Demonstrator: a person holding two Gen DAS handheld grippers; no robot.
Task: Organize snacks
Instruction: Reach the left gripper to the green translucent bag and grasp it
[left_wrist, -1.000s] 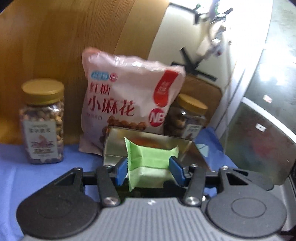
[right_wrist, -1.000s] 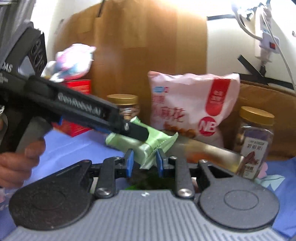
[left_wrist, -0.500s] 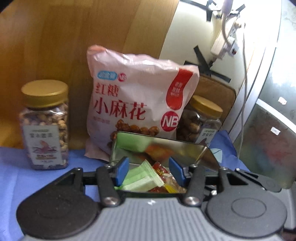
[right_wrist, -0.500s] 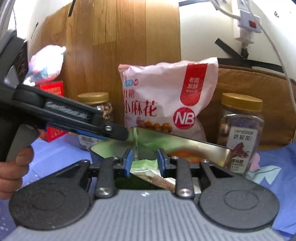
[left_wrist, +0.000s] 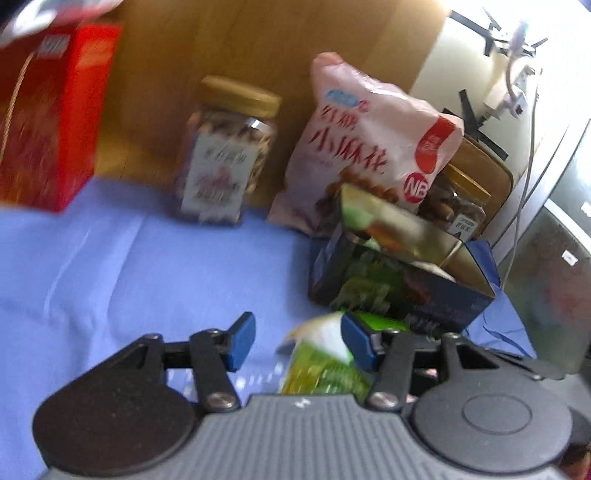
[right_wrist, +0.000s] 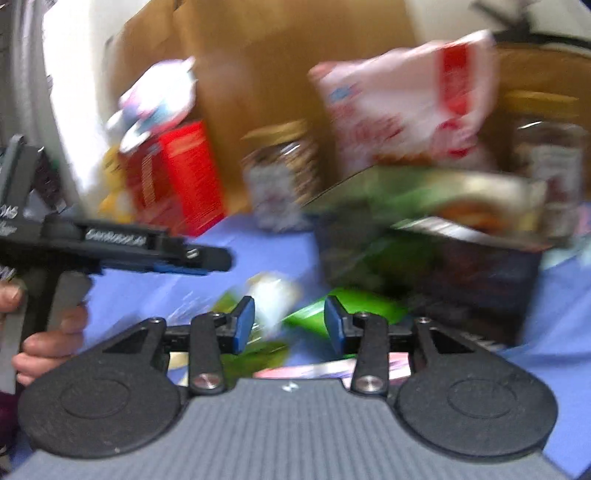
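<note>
An open dark tin box with a shiny lid stands on the blue cloth and holds snack packets; it also shows blurred in the right wrist view. My left gripper is open and low over the cloth, with a green-and-white snack packet lying under its right finger. My right gripper is open, above loose packets: a green one and a pale one. The left gripper shows from the side in the right wrist view. Both views are motion-blurred.
A pink snack bag, two gold-lidded nut jars and a red box stand along the wooden back panel. A plush toy sits on the red box. Blue cloth lies left of the tin.
Both grippers have pulled back from above the tin and dropped toward loose packets in front of it. The left gripper let go of the green packet into the tin; the right opened wider.
</note>
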